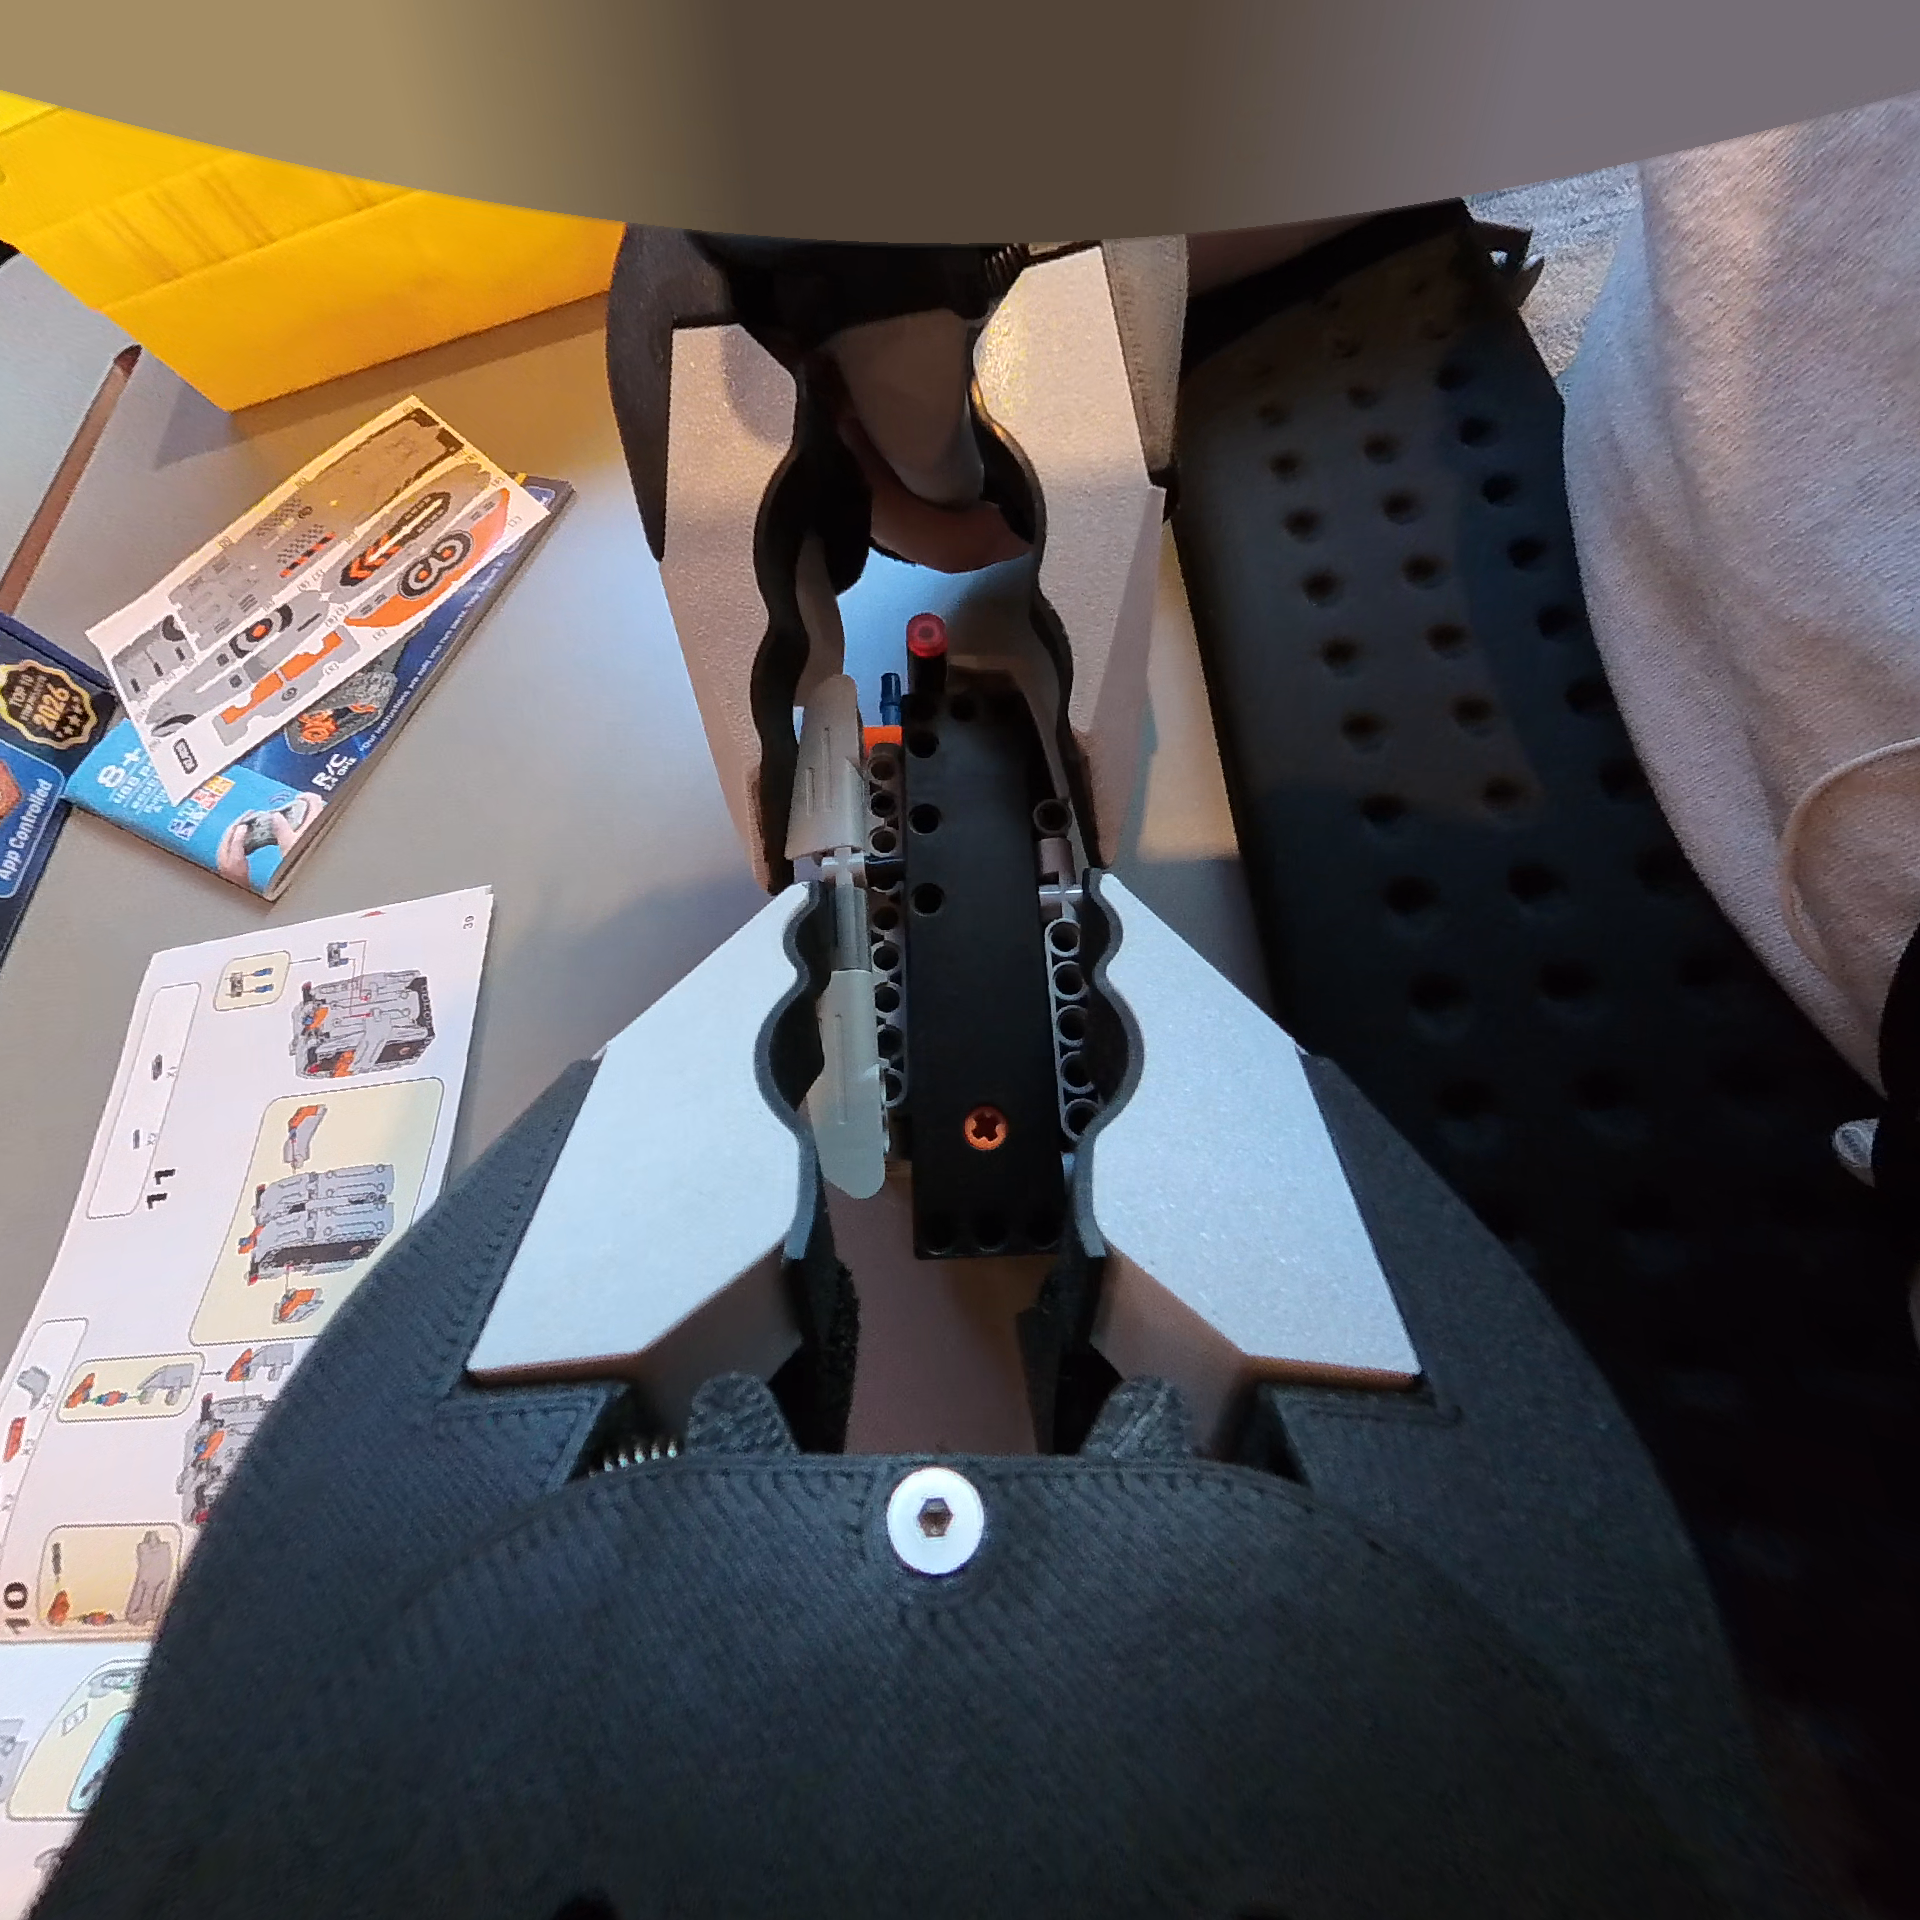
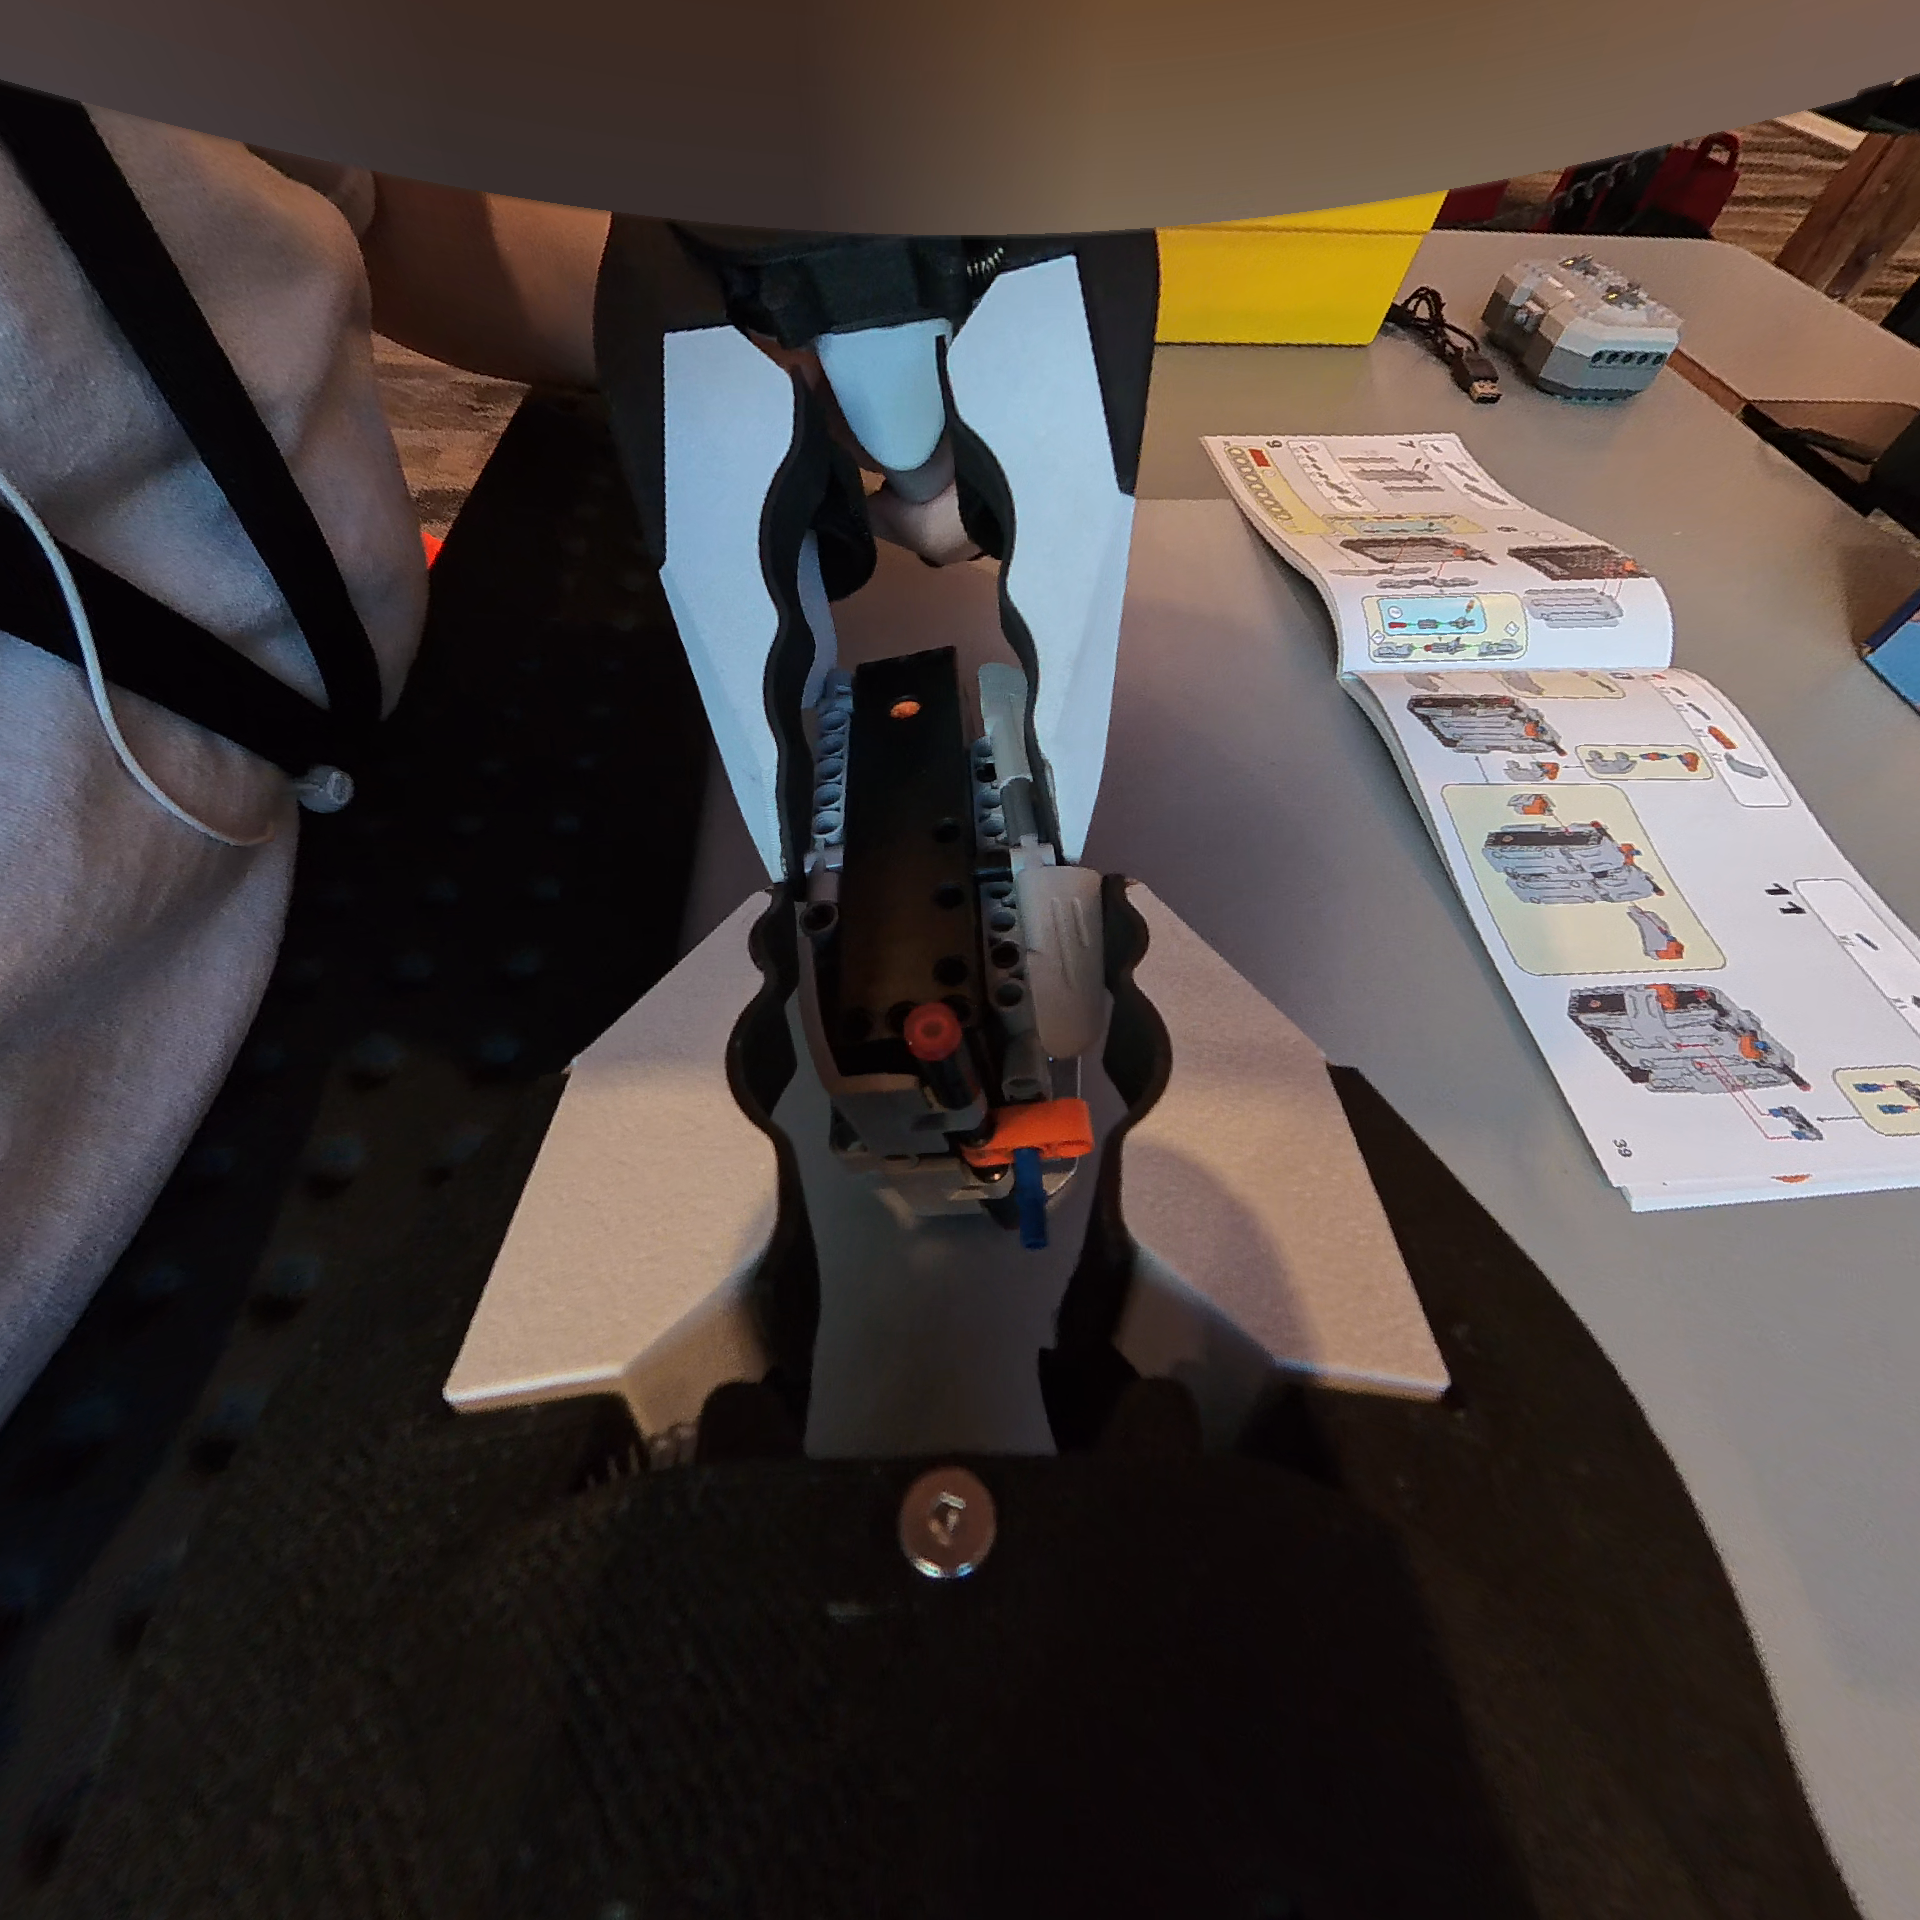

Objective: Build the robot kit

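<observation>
The left tool (image 1: 951,914) is clamped on one end of a brick-built assembly (image 1: 966,956), its wavy black pads pressed against the grey perforated beams on either side of a long black block. The right tool (image 2: 940,935) grips the opposite end of the same assembly (image 2: 914,914), so the two tools face each other tip to tip with the model held between them, off the desk (image 1: 582,748). In the left wrist view an orange cross-shaped pin (image 1: 985,1128) sits in the black block near the tool's base, and a pale grey curved panel (image 1: 842,1039) runs along the left side. In the right wrist view, nearest the camera, a blue pin (image 2: 1031,1195) sticks out below an orange connector (image 2: 1039,1127), and a red round stud (image 2: 928,1031) stands on the black block.

Beside the left tool an open instruction booklet (image 1: 260,1195) lies flat on the grey desk. Farther off a sticker sheet (image 1: 312,582) rests on a closed blue booklet (image 1: 343,748), with a dark blue box (image 1: 31,790) at the left edge and a yellow bin (image 1: 260,270) behind. On the other side is a black perforated chair seat (image 1: 1455,831) and a person's light-coloured clothing (image 1: 1766,520).

In the right wrist view, beyond the booklet, a grey battery box (image 2: 1584,327) and a black USB cable (image 2: 1455,348) lie at the far side of the desk.
</observation>
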Available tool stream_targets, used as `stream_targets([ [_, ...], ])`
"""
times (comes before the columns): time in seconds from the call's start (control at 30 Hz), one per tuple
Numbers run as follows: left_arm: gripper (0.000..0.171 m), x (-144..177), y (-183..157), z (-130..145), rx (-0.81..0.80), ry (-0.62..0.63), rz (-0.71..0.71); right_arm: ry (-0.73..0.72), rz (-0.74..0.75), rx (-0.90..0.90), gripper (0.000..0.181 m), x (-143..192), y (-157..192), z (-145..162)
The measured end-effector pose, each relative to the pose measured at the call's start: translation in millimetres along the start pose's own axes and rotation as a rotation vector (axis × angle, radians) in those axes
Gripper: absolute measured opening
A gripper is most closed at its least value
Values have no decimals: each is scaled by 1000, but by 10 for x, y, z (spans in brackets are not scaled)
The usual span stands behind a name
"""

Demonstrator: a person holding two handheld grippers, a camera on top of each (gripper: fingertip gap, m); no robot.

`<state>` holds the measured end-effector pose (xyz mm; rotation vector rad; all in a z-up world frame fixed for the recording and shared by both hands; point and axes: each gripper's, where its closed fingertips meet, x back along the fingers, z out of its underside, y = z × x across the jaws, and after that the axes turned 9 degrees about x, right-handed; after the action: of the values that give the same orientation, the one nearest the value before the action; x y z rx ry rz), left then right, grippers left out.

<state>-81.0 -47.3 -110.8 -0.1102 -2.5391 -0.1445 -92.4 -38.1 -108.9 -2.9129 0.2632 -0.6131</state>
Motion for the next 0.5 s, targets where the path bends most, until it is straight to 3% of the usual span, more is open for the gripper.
stream_targets([
  [0.5, 47, -13, 46, -12, 30, -26, -4, -36, -2, -32, 57, 12, -40, 2],
])
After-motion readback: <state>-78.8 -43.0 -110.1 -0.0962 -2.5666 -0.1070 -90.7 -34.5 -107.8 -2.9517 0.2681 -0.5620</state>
